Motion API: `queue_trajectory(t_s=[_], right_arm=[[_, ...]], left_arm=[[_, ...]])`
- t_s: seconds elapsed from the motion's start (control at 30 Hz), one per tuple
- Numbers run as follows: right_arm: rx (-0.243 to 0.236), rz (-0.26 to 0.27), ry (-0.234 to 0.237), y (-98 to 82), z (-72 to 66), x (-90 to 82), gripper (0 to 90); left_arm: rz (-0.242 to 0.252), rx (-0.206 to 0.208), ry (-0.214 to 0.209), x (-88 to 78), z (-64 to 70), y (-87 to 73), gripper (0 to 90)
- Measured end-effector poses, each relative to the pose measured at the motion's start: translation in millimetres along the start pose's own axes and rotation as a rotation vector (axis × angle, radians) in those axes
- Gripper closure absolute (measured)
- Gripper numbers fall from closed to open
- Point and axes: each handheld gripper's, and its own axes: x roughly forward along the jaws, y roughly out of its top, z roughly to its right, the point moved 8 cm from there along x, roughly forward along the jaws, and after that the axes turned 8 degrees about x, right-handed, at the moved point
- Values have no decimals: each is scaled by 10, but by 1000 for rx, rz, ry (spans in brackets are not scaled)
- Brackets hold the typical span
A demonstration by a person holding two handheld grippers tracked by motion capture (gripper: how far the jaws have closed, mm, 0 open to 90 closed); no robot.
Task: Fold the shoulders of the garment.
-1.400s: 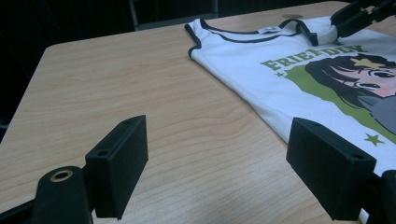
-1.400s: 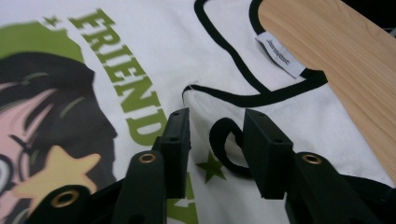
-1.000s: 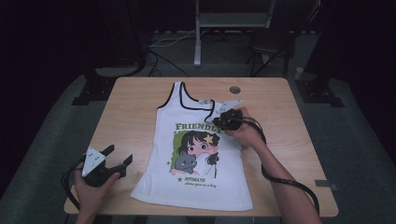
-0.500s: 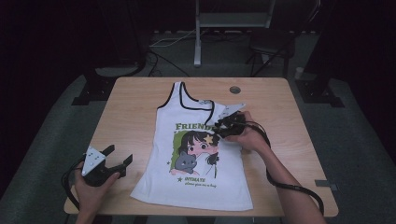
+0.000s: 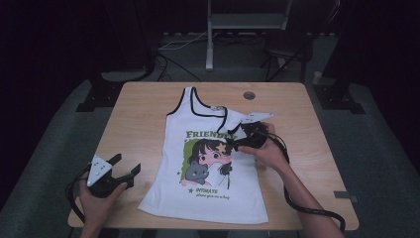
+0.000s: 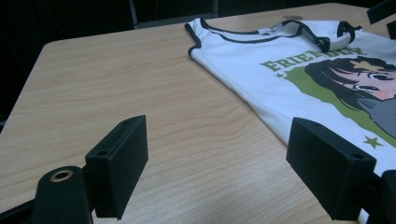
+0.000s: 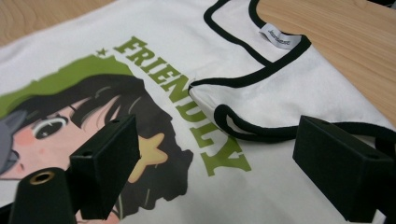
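A white tank top (image 5: 208, 168) with black trim and a cartoon girl print lies flat on the wooden table (image 5: 143, 114). Its right shoulder strap (image 7: 243, 126) is folded inward onto the chest, over the word FRIENDLY. My right gripper (image 5: 233, 141) hovers just over that fold. Its jaws have just been opening and now stand wide in the right gripper view (image 7: 217, 163). The strap lies loose below and ahead of them, touched by neither pad. My left gripper (image 5: 126, 164) rests open on bare wood left of the hem, with nothing between its jaws (image 6: 217, 168).
A round cable hole (image 5: 249, 95) sits in the table behind the shirt's collar. The shirt's neck label (image 7: 279, 39) faces up. Bare wood runs along the table's left side (image 6: 116, 84). Dark floor, cables and stand legs surround the table.
The right gripper slid a little toward the shirt's middle with the strap, then opened and let it go. The strap now lies folded over the print. The left gripper kept still.
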Motion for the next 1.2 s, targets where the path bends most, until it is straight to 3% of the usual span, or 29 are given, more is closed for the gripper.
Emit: queue_trajectory(t_s=[0.3, 1.2], right_arm=[[13, 51, -11, 54, -56, -130, 137], [43, 111, -30, -78, -180, -556, 134]], left_arm=[[1, 0, 0, -3, -2, 0, 205], [5, -3, -1, -8, -4, 0, 205]])
